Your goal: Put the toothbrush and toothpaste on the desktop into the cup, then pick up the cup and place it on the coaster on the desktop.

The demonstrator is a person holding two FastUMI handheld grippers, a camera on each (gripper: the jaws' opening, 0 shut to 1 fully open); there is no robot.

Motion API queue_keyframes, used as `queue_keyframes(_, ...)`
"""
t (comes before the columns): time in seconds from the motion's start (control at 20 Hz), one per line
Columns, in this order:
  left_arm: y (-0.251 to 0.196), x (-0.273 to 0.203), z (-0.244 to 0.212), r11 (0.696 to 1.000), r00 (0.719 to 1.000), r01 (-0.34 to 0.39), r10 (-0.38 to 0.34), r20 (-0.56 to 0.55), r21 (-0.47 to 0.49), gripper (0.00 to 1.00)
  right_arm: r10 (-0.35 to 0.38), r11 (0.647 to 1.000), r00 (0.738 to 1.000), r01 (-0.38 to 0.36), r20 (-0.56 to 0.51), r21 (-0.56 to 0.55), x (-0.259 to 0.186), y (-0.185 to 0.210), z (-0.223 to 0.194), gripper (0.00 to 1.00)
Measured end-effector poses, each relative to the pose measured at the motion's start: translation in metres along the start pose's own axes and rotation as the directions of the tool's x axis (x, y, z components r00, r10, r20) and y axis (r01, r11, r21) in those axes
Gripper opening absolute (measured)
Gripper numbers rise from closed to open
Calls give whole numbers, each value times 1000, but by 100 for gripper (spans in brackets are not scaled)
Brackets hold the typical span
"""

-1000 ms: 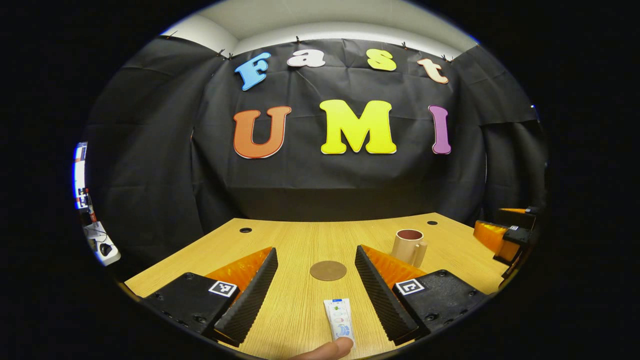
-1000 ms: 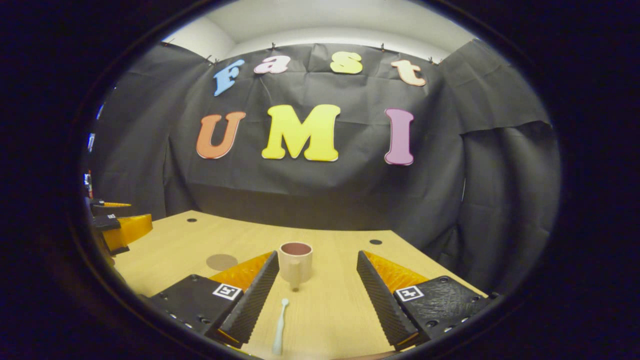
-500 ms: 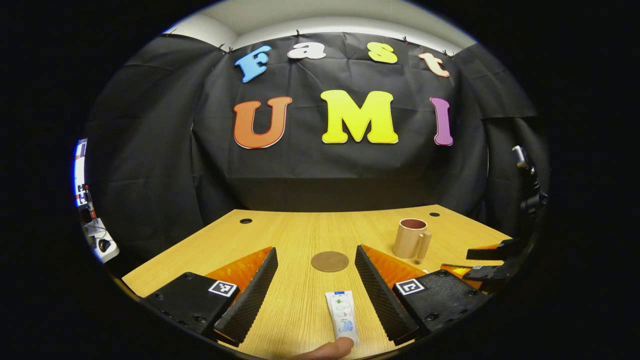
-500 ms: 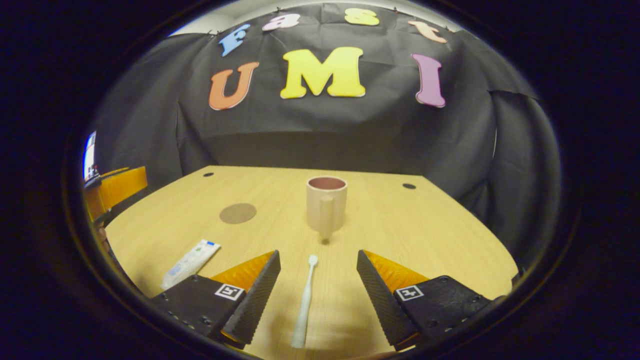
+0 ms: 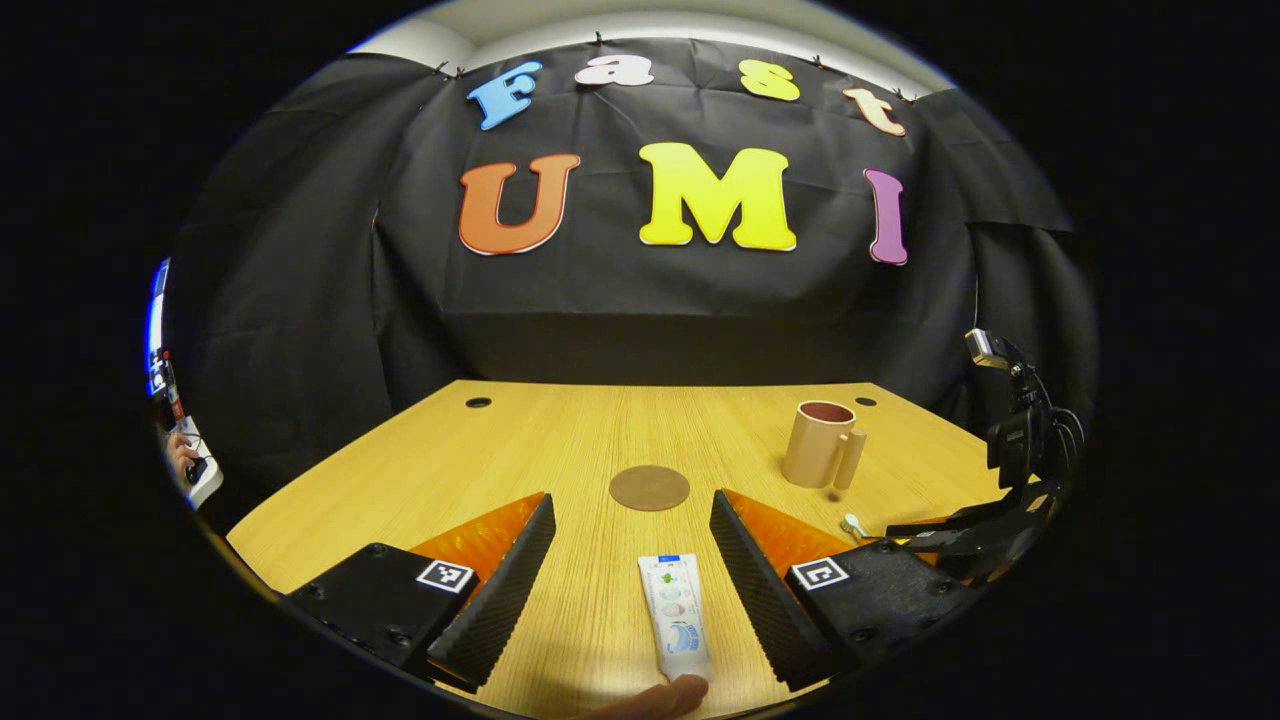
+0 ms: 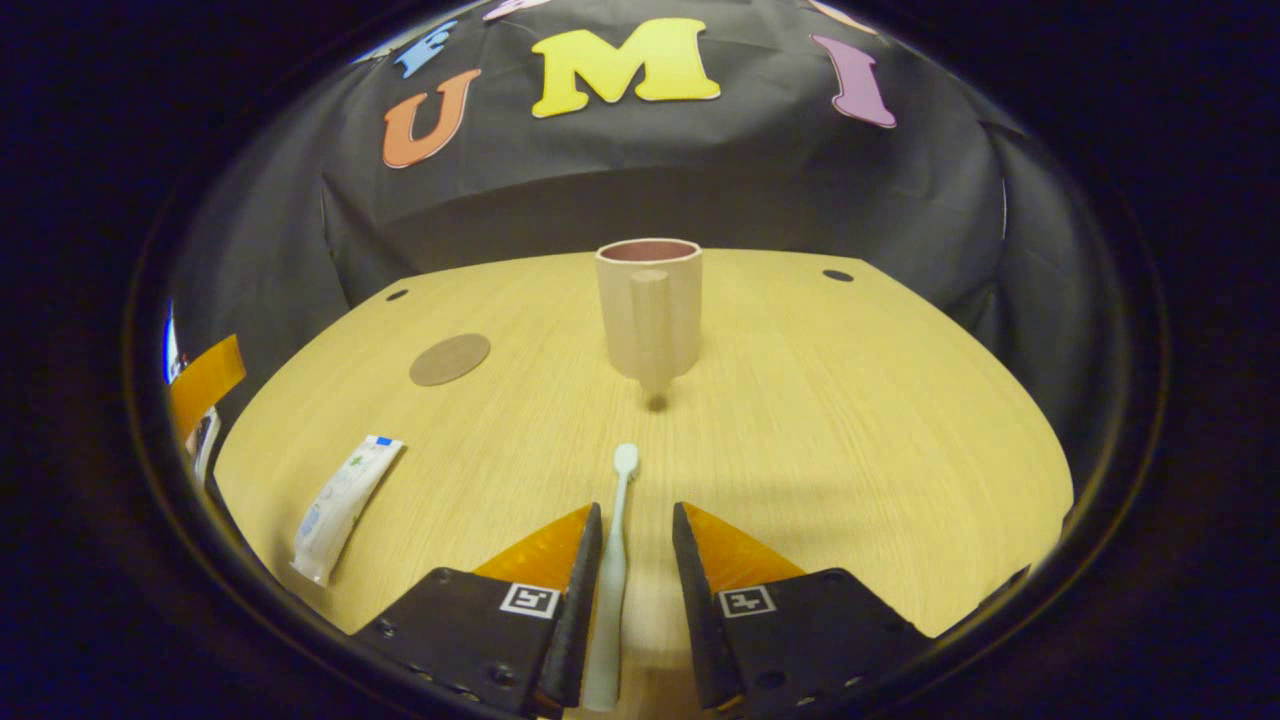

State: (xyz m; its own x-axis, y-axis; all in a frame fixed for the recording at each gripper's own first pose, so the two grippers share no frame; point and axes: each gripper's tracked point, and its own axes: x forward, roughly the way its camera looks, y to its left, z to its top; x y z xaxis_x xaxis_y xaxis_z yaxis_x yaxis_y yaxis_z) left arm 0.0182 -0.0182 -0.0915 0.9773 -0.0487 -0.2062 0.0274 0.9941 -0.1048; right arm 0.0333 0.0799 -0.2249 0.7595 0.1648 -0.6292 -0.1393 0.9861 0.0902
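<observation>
A white toothpaste tube (image 5: 674, 617) lies flat on the wooden desk between the wide-apart fingers of my left gripper (image 5: 630, 500), which is open and not touching it. The brown round coaster (image 5: 649, 487) lies just ahead and the beige cup (image 5: 818, 443) stands upright to the right. My right gripper (image 6: 637, 512) is low over the white toothbrush (image 6: 612, 570). Its fingers are narrowed around the handle: the left one touches it and a gap remains on the right. The cup (image 6: 650, 310) stands ahead with its handle toward me. The toothpaste tube (image 6: 340, 500) and coaster (image 6: 450, 359) lie to the left.
A person's fingertip (image 5: 650, 700) shows at the near end of the tube. The right gripper (image 5: 960, 535) is at the desk's right side beside the toothbrush head (image 5: 853, 524). Cable holes (image 5: 478, 402) (image 6: 838, 275) mark the far corners of the desk.
My right gripper has come down and forward over the toothbrush, and its fingers have narrowed around the handle. The left gripper has shifted only slightly, and the tube still lies between its fingers.
</observation>
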Motion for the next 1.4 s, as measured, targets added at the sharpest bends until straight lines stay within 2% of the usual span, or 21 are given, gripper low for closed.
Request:
queue_keyframes(0.05, -1, 1, -5, 1000, 1000, 2, -2, -24, -11, 99, -6, 1000, 1000, 6, -9, -7, 4, -2, -3, 43)
queue_keyframes(0.15, -5, 0, -13, 1000, 998, 9, -10, -59, -21, 99, -2, 1000, 1000, 2, -17, -4, 2, 0, -2, 15)
queue_keyframes(0.25, -6, 2, -17, 1000, 997, 9, -9, -74, -6, 100, 14, 1000, 1000, -14, -22, 12, 5, 1, -1, 13)
queue_keyframes(0.3, -7, 2, -18, 1000, 997, 11, -11, -77, 6, 100, 22, 1000, 999, -21, -28, 23, 2, 1, -4, 3)
queue_keyframes(0.5, -17, 2, -25, 999, 993, 32, -29, -115, 30, 99, 66, 997, 998, -65, -24, 36, -2, 3, -3, 0)
queue_keyframes(0.65, -31, 2, -39, 997, 980, 73, -72, -188, -2, 99, 87, 996, 995, -89, 46, 31, -17, 3, 11, 0)
queue_keyframes(0.9, -41, 3, -71, 996, 939, 78, -88, -331, -44, 99, 125, 990, 980, -132, 155, 41, -55, 3, 36, 0)
queue_keyframes(1.15, -46, 0, -94, 996, 897, 78, -86, -433, -35, 96, 152, 987, 959, -162, 238, 20, -88, 5, 53, 0)
queue_keyframes(1.2, -45, -1, -99, 997, 887, 69, -77, -456, -33, 100, 157, 986, 957, -167, 245, 17, -92, 6, 54, 0)
queue_keyframes(1.3, -46, -2, -104, 996, 870, 65, -89, -485, -66, 89, 163, 985, 952, -173, 258, 16, -97, 6, 55, 0)
queue_keyframes(1.4, -38, -2, -113, 997, 854, 32, -66, -516, -75, 84, 166, 984, 951, -177, 263, 17, -99, 6, 56, 0)
